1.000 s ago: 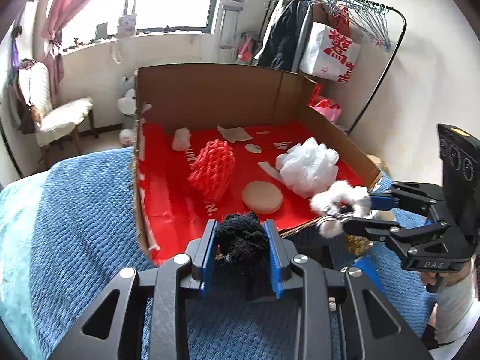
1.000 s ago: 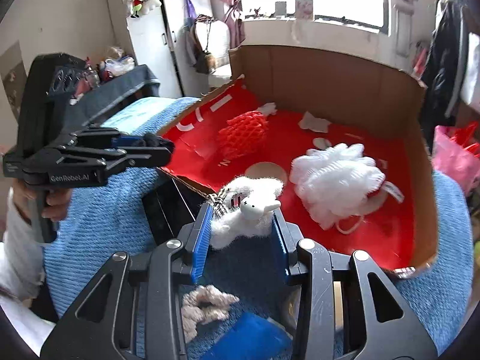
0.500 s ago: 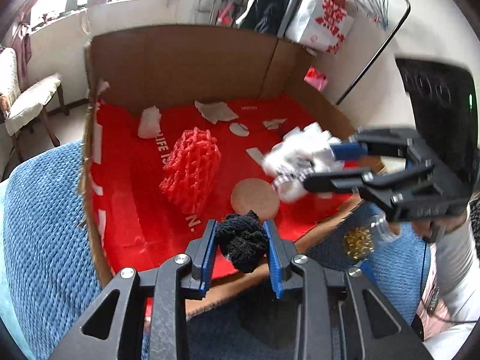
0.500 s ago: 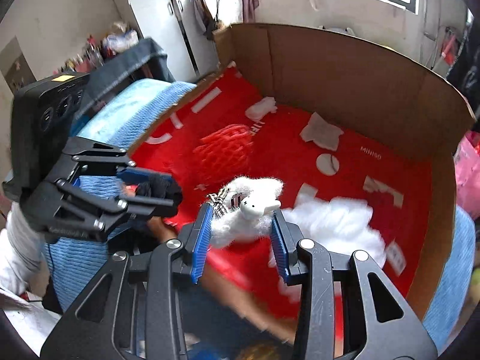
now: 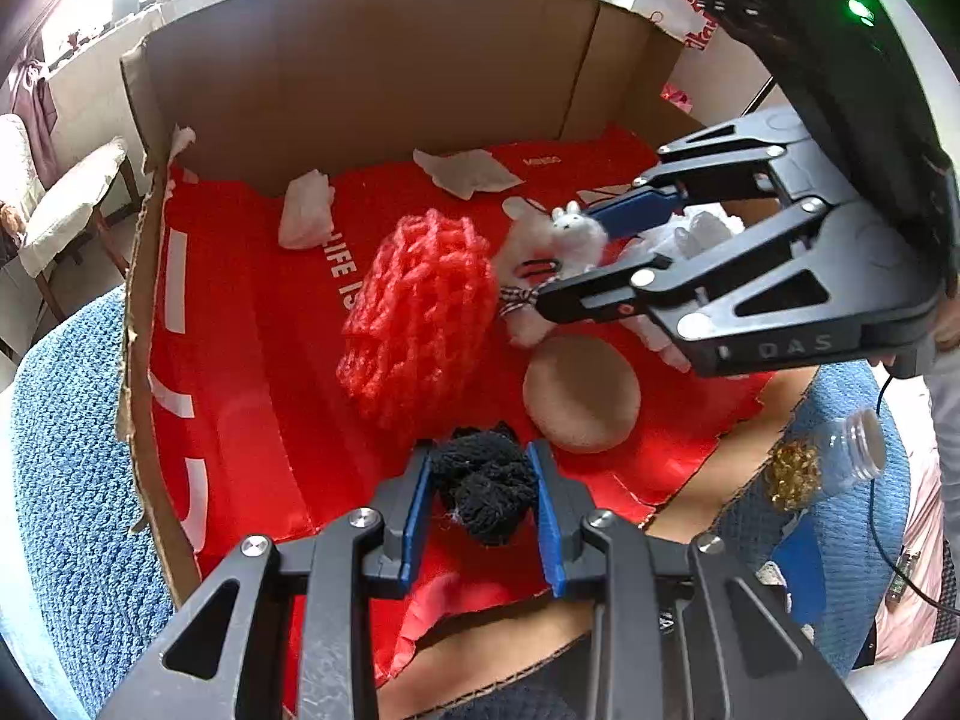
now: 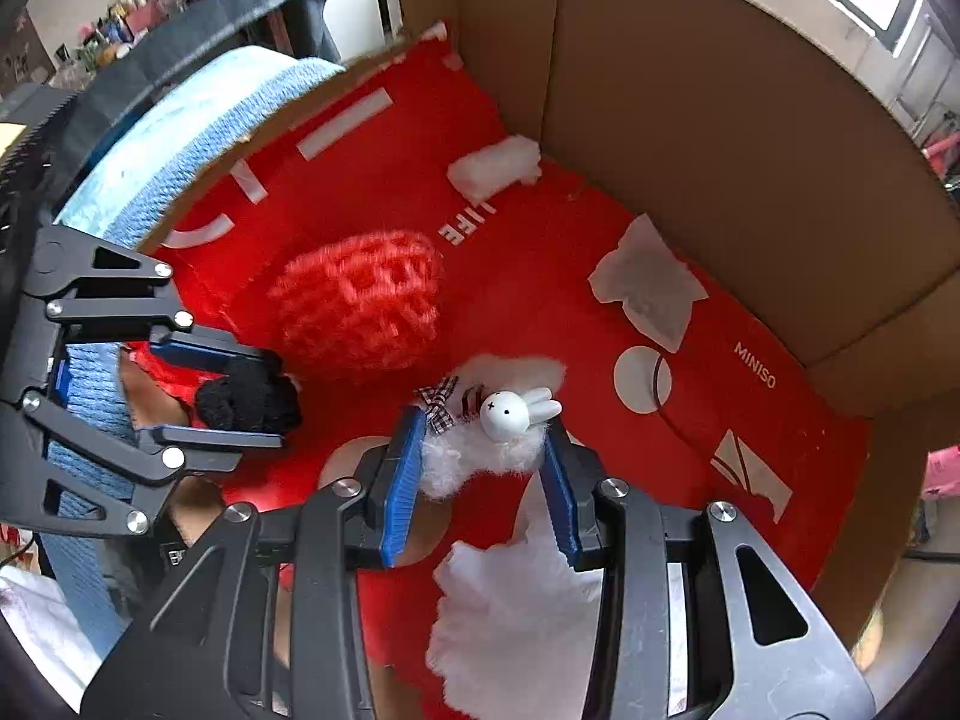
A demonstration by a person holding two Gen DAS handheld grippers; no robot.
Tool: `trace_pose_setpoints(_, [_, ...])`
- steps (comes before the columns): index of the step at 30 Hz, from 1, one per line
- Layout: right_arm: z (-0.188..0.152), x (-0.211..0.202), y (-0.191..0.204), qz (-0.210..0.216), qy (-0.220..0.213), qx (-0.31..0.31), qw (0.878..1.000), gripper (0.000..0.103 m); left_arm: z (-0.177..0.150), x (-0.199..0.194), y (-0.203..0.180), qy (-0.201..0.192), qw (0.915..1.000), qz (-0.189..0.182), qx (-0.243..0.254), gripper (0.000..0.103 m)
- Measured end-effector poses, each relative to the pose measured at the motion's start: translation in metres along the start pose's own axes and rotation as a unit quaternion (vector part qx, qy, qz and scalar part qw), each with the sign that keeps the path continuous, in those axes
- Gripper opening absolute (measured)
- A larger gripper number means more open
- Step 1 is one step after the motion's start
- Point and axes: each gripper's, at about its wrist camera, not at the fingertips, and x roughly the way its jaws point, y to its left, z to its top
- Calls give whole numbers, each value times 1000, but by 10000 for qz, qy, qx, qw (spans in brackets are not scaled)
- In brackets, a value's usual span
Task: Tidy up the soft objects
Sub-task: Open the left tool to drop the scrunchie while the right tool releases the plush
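My left gripper point(image 5: 483, 483) is shut on a black knitted ball point(image 5: 486, 489), held over the near part of the red-lined cardboard box point(image 5: 360, 72). In the right wrist view that black knitted ball point(image 6: 249, 399) shows at the left between the left gripper's fingers. My right gripper point(image 6: 486, 450) is shut on a white fluffy bunny toy point(image 6: 510, 420) with a checked bow, above the box's middle. The left wrist view shows the bunny toy point(image 5: 555, 240) just right of a red mesh puff point(image 5: 420, 312). A white puff point(image 6: 516, 618) lies below the right gripper.
A tan round pad point(image 5: 579, 393) lies on the red lining. White paper scraps point(image 5: 465, 171) and a white wad point(image 5: 306, 210) sit near the back wall. A blue knitted cover point(image 5: 66, 450) surrounds the box. A small jar of golden bits point(image 5: 822, 465) lies outside at the right.
Both grippers moved forward and tilted down, from the blue cover to over the box, each still holding its toy. The right gripper carried the bunny toward the red mesh puff.
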Motion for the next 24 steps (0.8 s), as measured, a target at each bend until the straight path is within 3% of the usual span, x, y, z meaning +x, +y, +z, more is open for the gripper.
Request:
trace_pose_setpoints(9, [4,5,-6,41,157,84,9998,39,6,14,-3,68,10000,54,17,33])
trace_pose_setpoints(11, [5,6,-5,2,202,55,9998,42,5,13,-3,90,9999,71,31,34])
trace_pose_setpoints(13, [9,8,-3,-62,249,20,9997,55,6,17,-6,100,9999,98,42,35])
trace_pose_setpoints(21, [12,3,-2,-281,224,-29,9994,58,3,16,-16,-7,9999,123,57,58])
trace_pose_setpoints(24, [10,-9,-3,-303,108,26,9995,58,3,10,-20,-72,9999,128,27,59])
